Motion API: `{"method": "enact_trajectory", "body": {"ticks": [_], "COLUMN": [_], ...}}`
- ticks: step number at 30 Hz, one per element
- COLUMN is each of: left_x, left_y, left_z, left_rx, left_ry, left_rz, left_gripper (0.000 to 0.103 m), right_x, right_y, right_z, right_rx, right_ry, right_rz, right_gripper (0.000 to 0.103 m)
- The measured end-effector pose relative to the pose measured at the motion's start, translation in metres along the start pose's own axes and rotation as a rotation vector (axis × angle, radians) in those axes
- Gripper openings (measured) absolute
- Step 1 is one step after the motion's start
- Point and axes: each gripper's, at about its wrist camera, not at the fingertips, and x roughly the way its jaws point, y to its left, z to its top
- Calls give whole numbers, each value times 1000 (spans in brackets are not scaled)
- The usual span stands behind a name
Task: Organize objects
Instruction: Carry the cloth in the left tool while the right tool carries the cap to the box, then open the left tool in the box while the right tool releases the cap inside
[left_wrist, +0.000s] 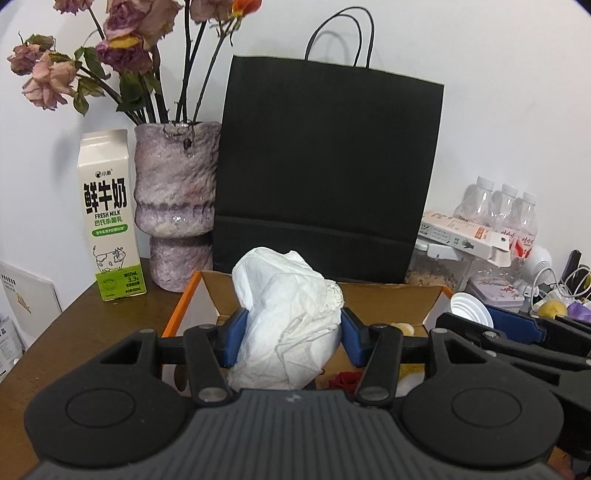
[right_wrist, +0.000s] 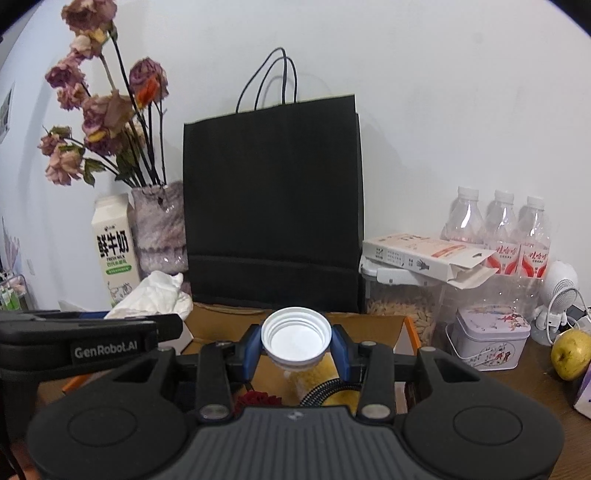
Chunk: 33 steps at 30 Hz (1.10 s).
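My left gripper (left_wrist: 293, 338) is shut on a crumpled white tissue (left_wrist: 288, 317) and holds it above an open cardboard box (left_wrist: 388, 302) with an orange edge. The tissue also shows in the right wrist view (right_wrist: 155, 293). My right gripper (right_wrist: 295, 349) is shut on a white plastic cup (right_wrist: 295, 334), mouth toward the camera, above the same box (right_wrist: 373, 325). The cup also shows at the right of the left wrist view (left_wrist: 471, 308). A red flower (right_wrist: 258, 400) and yellow items (right_wrist: 314, 376) lie inside the box.
A black paper bag (left_wrist: 325, 166) stands behind the box against the wall. A vase of dried roses (left_wrist: 175, 206) and a milk carton (left_wrist: 110, 218) stand to the left. Right are water bottles (right_wrist: 498, 229), a grain container (right_wrist: 402, 302), a tin (right_wrist: 489, 338) and a pear (right_wrist: 570, 352).
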Motion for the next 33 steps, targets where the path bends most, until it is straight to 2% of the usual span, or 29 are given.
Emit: {"method": "enact_trajectory", "body": {"ticks": [3,5,6,7,8,9,10,14,25,33], "left_x": [5,6,7,7,7,7,7,9,4,-15], "left_y": [2,3,3,4,5,5,6,7,6,5], "left_z": [-1,-1,-1,-1,0,0,1,1,-3,-6], "left_rx": [-3,-7,-8,-10,-12,-14,-17,-19,0,12], "left_ry": [0,-10,-15,-24,-33,-41,-48,-41,-44,-68], "left_rz": [5,10,16,28,35,42,46,64,64,62], "left_gripper": [56,64,74,84,88,100,103,103,103,103], "right_x": [6,10,12,13,15,15,15,15,14,-4], "right_y": [0,0,0,0,1,1,1,0,0,5], "right_z": [-3,-5,-6,-7,-8,-8,-9,-9,-9,-7], "right_rx": [-9,-17,-19,-22,-25,-29,-32,-26,-22,-35], "right_ry": [21,43,50,59,64,63,60,61,68,48], "right_rz": [-4,-2,-3,-9,-19,-27,-35,-40,-42,-29], "right_gripper": [39,40,43,58,80,90,99,103,103,103]}}
